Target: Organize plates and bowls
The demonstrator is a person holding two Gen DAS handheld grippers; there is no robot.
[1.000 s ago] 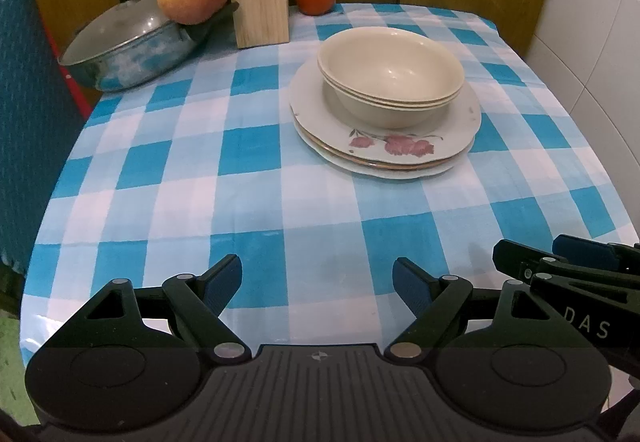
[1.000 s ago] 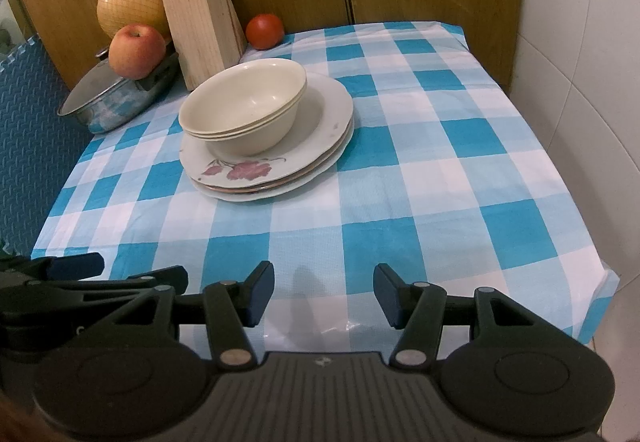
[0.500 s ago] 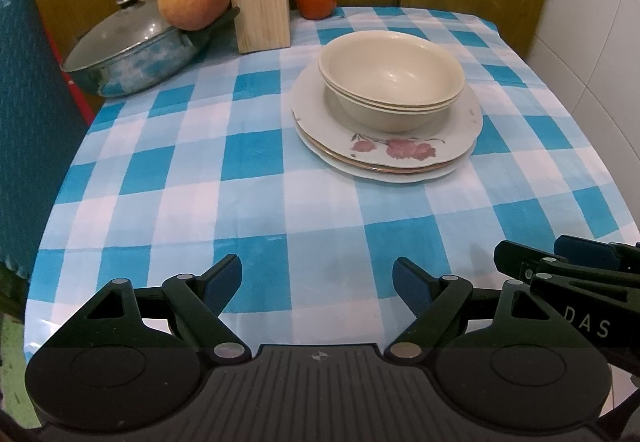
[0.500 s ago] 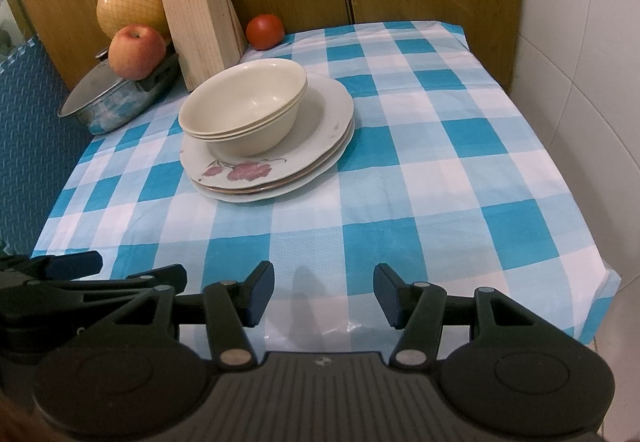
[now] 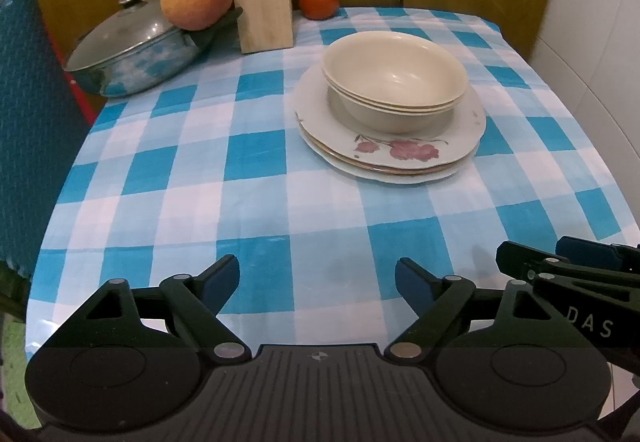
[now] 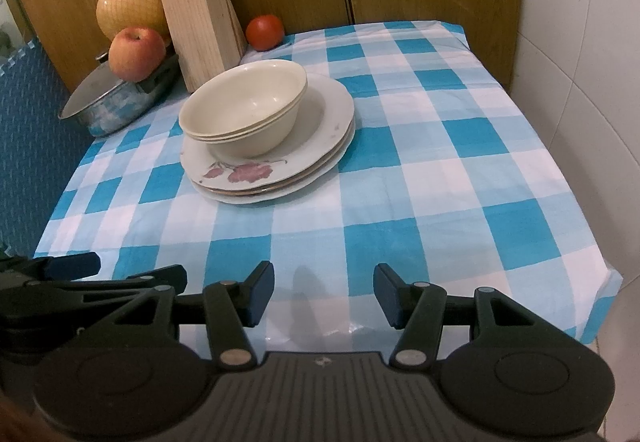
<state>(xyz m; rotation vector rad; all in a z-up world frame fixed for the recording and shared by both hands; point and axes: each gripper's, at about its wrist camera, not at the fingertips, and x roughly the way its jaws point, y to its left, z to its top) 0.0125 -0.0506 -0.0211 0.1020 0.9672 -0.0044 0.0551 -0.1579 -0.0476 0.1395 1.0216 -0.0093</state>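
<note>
The bowls (image 5: 394,82) are nested on the stacked plates (image 5: 390,158), so the left gripper (image 5: 318,282), still widening, and the right gripper (image 6: 324,292) both hang empty.

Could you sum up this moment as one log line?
left gripper: opening, empty | right gripper: open, empty | bowls: stacked on plates

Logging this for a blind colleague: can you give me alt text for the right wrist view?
Nested cream bowls sit on a stack of floral plates on a blue checked tablecloth. The open, empty right gripper hovers over the near edge. Behind stand a knife block, lidded pot, apple and tomato.
</note>
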